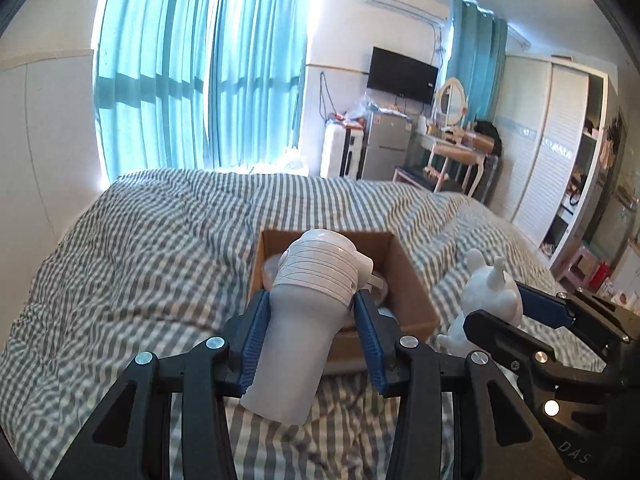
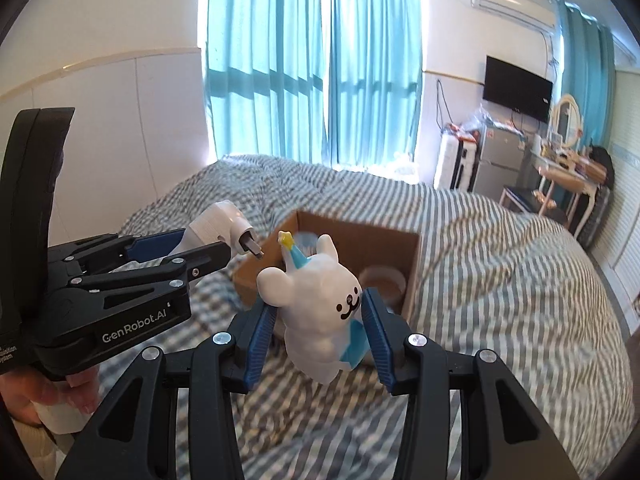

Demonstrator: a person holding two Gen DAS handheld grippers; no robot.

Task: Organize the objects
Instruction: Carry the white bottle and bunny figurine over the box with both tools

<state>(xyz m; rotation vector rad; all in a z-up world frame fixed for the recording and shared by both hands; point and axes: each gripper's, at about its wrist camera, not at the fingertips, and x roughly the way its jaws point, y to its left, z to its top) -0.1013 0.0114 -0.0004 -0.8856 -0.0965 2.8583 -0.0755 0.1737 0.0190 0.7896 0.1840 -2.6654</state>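
Observation:
My left gripper (image 1: 312,320) is shut on a white ribbed handheld device (image 1: 308,312), held just in front of and above an open cardboard box (image 1: 408,268) on the bed. My right gripper (image 2: 320,316) is shut on a white cat figurine (image 2: 320,304) with a blue party hat, held at the near side of the same box (image 2: 400,248). The left gripper (image 2: 192,256) and its device (image 2: 220,228) show at the left of the right wrist view. The figurine (image 1: 488,292) and the right gripper (image 1: 516,308) show at the right of the left wrist view. A clear round item (image 2: 384,280) lies inside the box.
The box rests on a grey-and-white striped duvet (image 1: 160,248) covering the bed. Teal curtains (image 1: 200,60) hang behind. A fridge (image 1: 384,144), a dressing table (image 1: 456,148) and a wardrobe (image 1: 552,140) stand at the far right.

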